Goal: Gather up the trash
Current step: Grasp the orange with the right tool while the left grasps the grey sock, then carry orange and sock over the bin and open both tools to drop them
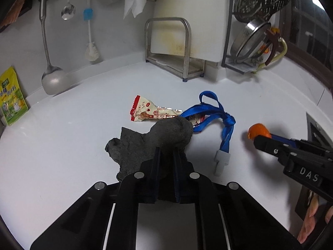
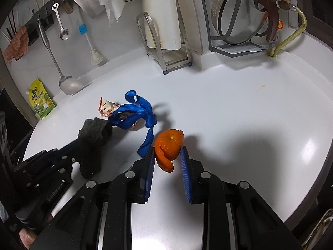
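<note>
We see a crumpled dark grey cloth [image 1: 145, 143] clenched between the fingers of the left tool [image 1: 166, 156] just above the white table [image 1: 72, 156], and a curled orange peel [image 2: 168, 148] gripped between the blue pads of the right tool [image 2: 167, 156]. A red-and-white snack wrapper [image 1: 149, 111] lies just beyond the cloth, under a knotted blue lanyard [image 1: 210, 114]. Only the left view shows the lanyard's grey clip [image 1: 221, 162]; only the right view shows the peel's full curl.

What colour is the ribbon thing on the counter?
The knotted fabric strap is bright blue, clearest in the right wrist view.
</note>
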Demonstrator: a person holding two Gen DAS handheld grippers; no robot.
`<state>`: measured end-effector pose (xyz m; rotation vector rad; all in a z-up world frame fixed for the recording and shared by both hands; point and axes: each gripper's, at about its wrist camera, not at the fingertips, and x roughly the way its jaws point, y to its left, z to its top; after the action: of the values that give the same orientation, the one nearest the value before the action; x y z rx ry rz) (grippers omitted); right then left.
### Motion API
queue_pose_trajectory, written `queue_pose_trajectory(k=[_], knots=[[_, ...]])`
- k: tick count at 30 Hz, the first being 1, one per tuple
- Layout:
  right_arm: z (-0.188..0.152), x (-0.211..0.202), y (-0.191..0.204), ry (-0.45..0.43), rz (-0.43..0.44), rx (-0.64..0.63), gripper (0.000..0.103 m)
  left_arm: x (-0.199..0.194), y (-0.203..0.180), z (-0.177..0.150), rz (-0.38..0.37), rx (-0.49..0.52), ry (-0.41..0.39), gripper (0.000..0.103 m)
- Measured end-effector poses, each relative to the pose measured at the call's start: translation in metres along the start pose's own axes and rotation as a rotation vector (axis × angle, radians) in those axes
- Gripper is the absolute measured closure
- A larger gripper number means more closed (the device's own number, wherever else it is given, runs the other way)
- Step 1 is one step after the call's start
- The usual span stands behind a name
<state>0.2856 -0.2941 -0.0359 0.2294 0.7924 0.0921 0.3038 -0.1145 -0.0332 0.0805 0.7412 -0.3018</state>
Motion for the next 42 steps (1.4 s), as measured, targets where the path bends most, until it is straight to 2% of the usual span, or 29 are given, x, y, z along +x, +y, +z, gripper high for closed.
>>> queue_pose_trajectory(k=[7, 15, 21, 28, 35, 42], knots=[[-0.014, -0.020, -0.001, -0.027, 0.003, 0.017, 0.079, -0.029, 0.010, -0.010, -0.003, -0.010, -0.066, 0.092], [-0.046, -0.058, 0.013, -0.067, -0.006, 0.008, 0.079, -0.081, 0.019, -0.034, -0.005, -0.024, -0.091, 0.092], [-0.099, -0.104, 0.038, -0.100, -0.025, -0.045, 0.079, -0.125, 0.021, -0.068, -0.014, -0.042, -0.089, 0.092], [-0.164, -0.157, 0.060, -0.120, 0.023, -0.022, 0.079, -0.177, 0.014, -0.115, 0.004, -0.022, -0.103, 0.092], [-0.233, -0.174, 0.080, -0.075, 0.037, -0.019, 0.079, -0.216, 0.005, -0.159, 0.018, 0.004, -0.093, 0.092], [-0.273, -0.187, 0.085, -0.025, 0.050, -0.033, 0.079, -0.236, 0.000, -0.197, 0.024, 0.005, -0.066, 0.092]])
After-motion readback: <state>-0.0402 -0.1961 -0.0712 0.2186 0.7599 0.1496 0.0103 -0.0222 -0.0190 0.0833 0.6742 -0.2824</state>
